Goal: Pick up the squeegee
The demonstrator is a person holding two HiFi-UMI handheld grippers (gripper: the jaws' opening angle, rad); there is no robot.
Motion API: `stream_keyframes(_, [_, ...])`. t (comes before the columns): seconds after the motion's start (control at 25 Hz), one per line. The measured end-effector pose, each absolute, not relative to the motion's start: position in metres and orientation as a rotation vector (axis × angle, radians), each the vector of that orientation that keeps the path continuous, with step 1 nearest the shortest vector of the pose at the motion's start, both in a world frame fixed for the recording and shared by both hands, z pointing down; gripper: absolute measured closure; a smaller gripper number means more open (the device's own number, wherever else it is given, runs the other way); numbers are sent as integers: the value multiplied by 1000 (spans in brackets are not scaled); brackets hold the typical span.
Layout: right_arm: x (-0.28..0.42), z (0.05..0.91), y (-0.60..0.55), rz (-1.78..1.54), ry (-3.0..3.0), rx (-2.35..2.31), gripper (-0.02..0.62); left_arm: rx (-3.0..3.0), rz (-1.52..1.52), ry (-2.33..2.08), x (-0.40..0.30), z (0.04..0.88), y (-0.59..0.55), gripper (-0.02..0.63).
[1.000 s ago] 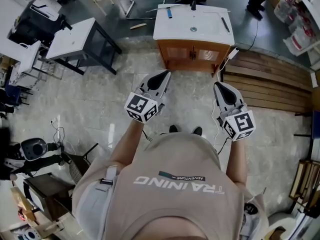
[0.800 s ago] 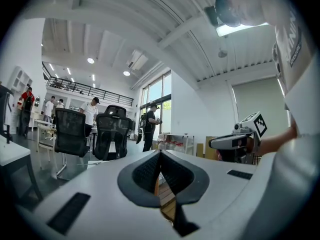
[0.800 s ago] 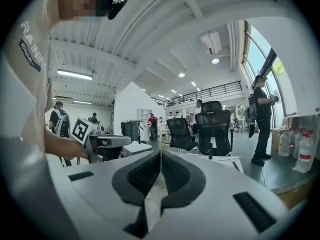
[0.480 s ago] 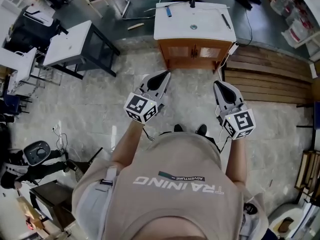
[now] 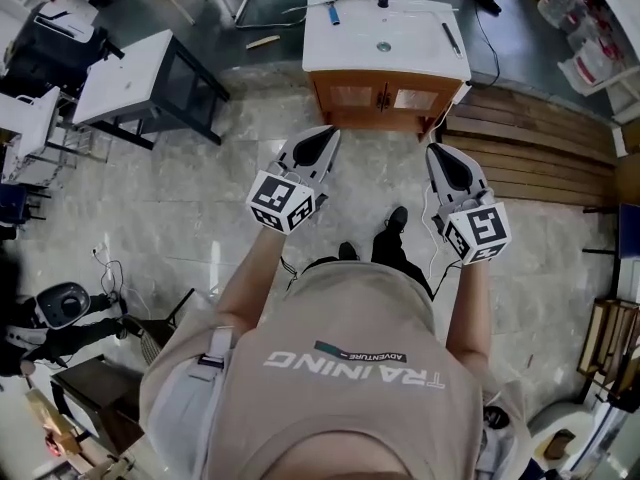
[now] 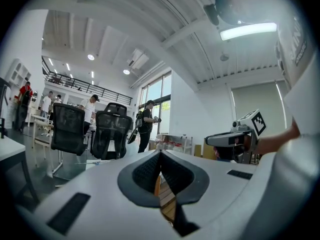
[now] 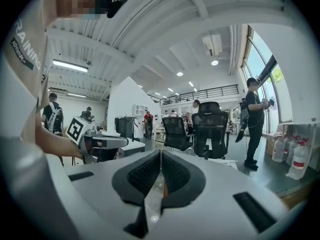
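Note:
A white sink vanity (image 5: 420, 63) on a wooden cabinet stands ahead on the floor. On its top lie a thin dark tool (image 5: 450, 38) at the right and a blue item (image 5: 333, 13) at the back left. I cannot tell which is the squeegee. My left gripper (image 5: 327, 134) and right gripper (image 5: 438, 152) are held level side by side, short of the cabinet front, both shut with nothing between the jaws. In the left gripper view the left gripper's (image 6: 160, 156) pads meet. The right gripper view shows the right gripper's (image 7: 160, 156) pads meeting the same way.
A white table (image 5: 130, 73) on a dark frame stands at the left. Wooden planks (image 5: 540, 158) cover the floor to the right of the vanity. Office chairs (image 7: 207, 129) and several people (image 6: 147, 124) stand farther off. A cable (image 5: 435, 238) trails by my feet.
The person has stepped forward, one shoe now showing ahead of the body. Both grippers have drawn slightly nearer the vanity. The jaws stay shut.

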State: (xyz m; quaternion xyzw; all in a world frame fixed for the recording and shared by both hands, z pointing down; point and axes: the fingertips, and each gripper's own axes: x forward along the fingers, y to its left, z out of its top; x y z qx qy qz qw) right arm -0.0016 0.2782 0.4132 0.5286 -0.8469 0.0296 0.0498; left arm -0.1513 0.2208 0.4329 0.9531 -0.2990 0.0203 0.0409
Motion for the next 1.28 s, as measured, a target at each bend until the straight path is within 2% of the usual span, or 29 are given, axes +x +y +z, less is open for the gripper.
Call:
stream_keyframes(0.44, [27, 415, 222, 24, -2607, 1533, 563, 2929, 58, -997, -119, 420, 174, 597])
stream_keyframes(0.96, [104, 407, 106, -6, -2699, 1416, 563, 2899, 46, -1144, -42, 413, 76, 597])
stream_keyframes(1.28, [116, 426, 78, 80, -2721, 1366, 563, 2857, 92, -1124, -18, 426, 51, 597])
